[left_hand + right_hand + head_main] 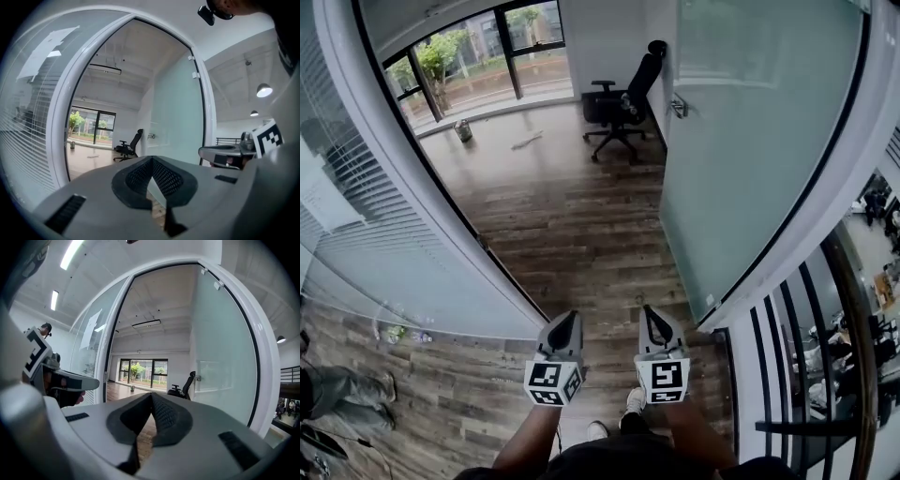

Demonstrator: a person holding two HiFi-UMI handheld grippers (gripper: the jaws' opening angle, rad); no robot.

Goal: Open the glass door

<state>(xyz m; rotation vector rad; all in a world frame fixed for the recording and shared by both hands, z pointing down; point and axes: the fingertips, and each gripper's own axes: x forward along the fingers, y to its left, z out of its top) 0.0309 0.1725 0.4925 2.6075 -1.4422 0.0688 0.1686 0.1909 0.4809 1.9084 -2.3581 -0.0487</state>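
The frosted glass door [750, 141] stands swung wide open into the room on the right of the doorway, its metal handle [679, 106] on the far edge. Both grippers are held side by side at the threshold, pointing level into the room and touching nothing. My left gripper [565, 319] is shut and empty. My right gripper [654, 314] is also shut and empty. In the left gripper view the left gripper [151, 161] points through the opening, with the door [176, 126] to its right. The right gripper view shows the right gripper [151, 397] with the door [220, 371] and its handle [198, 378] ahead on the right.
A fixed glass wall [356, 216] with blinds runs along the left of the doorway. Inside, a black office chair [623, 103] stands by the door and a small bin [464, 131] sits near the windows. A dark railing [806, 356] is at the right. Someone's legs [337, 389] show at lower left.
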